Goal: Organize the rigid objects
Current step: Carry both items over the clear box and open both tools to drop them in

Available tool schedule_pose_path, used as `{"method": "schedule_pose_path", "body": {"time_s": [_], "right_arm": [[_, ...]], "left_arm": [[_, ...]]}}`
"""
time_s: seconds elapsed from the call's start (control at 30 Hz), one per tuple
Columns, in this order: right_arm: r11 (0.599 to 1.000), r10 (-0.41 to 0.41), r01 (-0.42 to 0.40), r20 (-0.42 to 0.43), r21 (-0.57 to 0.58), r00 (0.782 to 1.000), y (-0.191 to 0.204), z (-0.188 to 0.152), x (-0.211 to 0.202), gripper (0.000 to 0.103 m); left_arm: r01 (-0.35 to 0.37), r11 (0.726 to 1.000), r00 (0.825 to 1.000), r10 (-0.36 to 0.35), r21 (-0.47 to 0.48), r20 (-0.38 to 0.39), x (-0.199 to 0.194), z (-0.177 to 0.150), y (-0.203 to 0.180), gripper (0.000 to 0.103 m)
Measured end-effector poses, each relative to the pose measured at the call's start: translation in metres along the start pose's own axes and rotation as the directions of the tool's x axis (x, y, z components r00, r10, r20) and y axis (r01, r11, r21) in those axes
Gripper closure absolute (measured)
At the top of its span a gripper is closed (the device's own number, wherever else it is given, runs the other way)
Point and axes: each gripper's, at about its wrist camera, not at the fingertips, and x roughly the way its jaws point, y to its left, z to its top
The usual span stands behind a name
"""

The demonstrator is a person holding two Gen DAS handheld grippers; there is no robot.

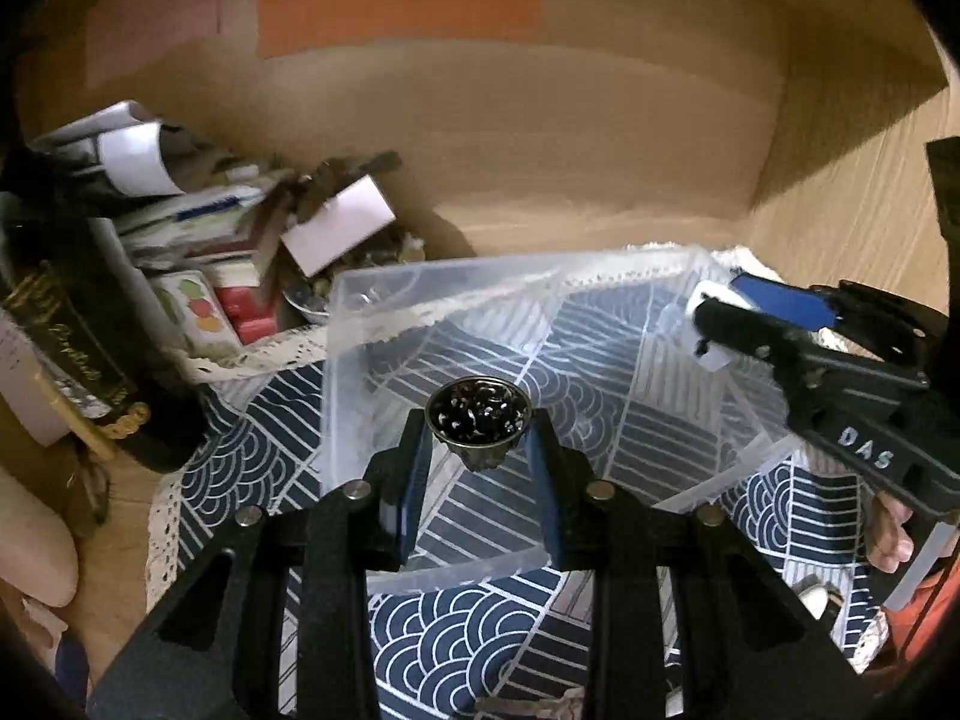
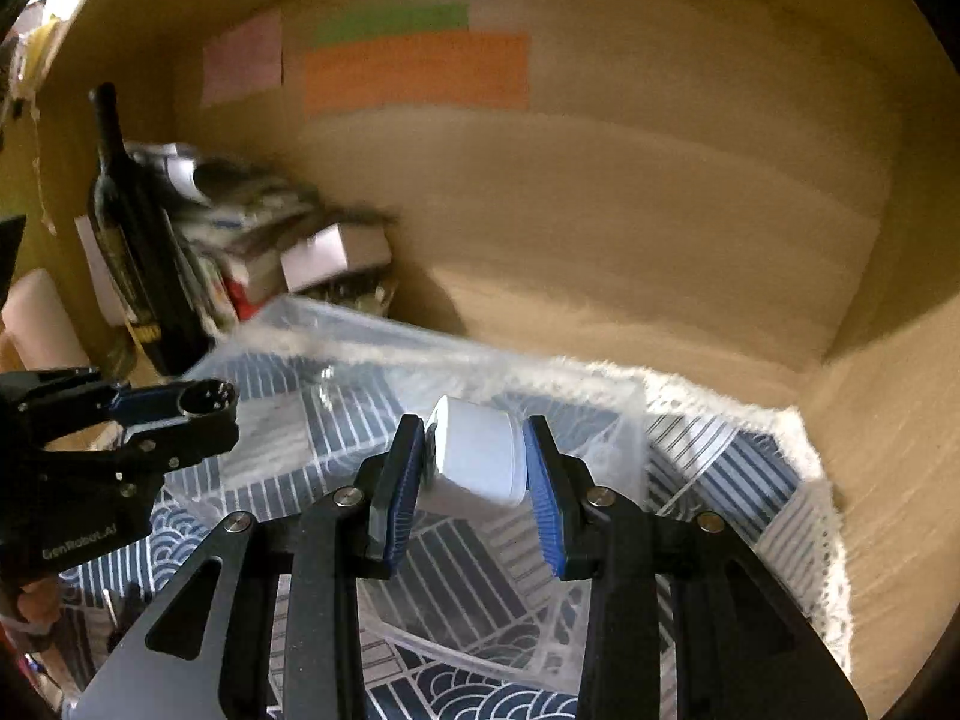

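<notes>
My left gripper (image 1: 480, 438) is shut on a small dark metal cup (image 1: 479, 429) full of small dark pieces and holds it above a clear plastic box (image 1: 372, 324). My right gripper (image 2: 474, 456) is shut on a white plastic block (image 2: 477, 459) and holds it over the same clear box (image 2: 624, 420). In the left wrist view the right gripper (image 1: 720, 315) shows at the right with the white block (image 1: 708, 300). In the right wrist view the left gripper (image 2: 198, 405) shows at the left with the metal cup (image 2: 207, 396).
The box rests on a blue patterned cloth (image 1: 468, 630) with lace edging, inside a wooden shelf compartment. A dark wine bottle (image 2: 138, 240) and a pile of cartons and papers (image 1: 228, 252) stand at the left. Coloured sticky notes (image 2: 414, 69) are on the back wall.
</notes>
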Motion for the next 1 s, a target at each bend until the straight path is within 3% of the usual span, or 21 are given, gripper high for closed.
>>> {"method": "schedule_pose_path", "body": {"time_s": [0.2, 0.43, 0.73, 0.8, 1.0], "right_arm": [[1.0, -0.005, 0.004, -0.073, -0.013, 0.997, 0.001, -0.005, 0.018, 0.072], [0.999, -0.017, 0.013, -0.098, -0.039, 0.995, 0.007, -0.007, 0.019, 0.071], [1.0, 0.009, -0.008, 0.016, -0.021, 1.0, 0.011, -0.001, -0.027, 0.054], [1.0, 0.016, -0.015, 0.046, -0.018, 0.999, 0.012, -0.002, -0.041, 0.048], [0.999, 0.031, -0.027, 0.106, -0.037, 0.994, 0.021, -0.013, -0.078, 0.047]], "left_arm": [[0.001, 1.0, 0.999, 0.0, 0.019, -0.034, 0.01, -0.002, -0.002, 0.071], [-0.001, 1.0, 0.998, 0.001, 0.01, -0.065, 0.015, -0.003, 0.001, 0.07], [-0.017, 1.0, 0.999, 0.017, 0.015, 0.036, -0.025, -0.002, 0.0, 0.042], [-0.014, 1.0, 0.997, 0.013, 0.02, 0.071, -0.041, -0.002, 0.0, 0.029], [-0.076, 0.996, 0.983, 0.066, 0.054, 0.171, -0.091, -0.015, -0.003, 0.012]]}}
